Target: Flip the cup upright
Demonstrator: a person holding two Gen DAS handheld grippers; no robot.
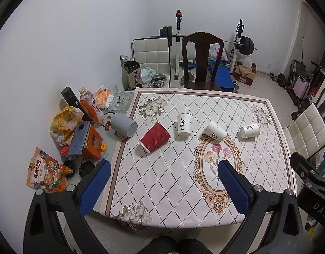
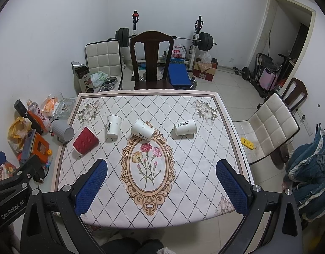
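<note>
Several paper cups lie on the patterned tablecloth [image 1: 162, 180]. A red ribbed cup [image 1: 155, 137] lies on its side at the left. A white cup [image 1: 184, 124] stands mouth down. Another white cup [image 1: 215, 131] lies tilted on its side, and a third white cup [image 1: 249, 130] lies on its side at the right. The right wrist view shows the same red cup [image 2: 85, 140] and white cups [image 2: 113, 126], [image 2: 143, 129], [image 2: 185, 126]. My left gripper [image 1: 164, 169] is open and empty above the table's near left. My right gripper [image 2: 161, 167] is open and empty above the near middle.
A grey cup [image 1: 124, 126] lies at the cloth's left edge, beside bottles, bags, a phone and an orange box [image 1: 91, 144]. A dark wooden chair [image 1: 201, 61] stands behind the table, a white chair [image 2: 268, 124] to the right, a barbell rack at the back.
</note>
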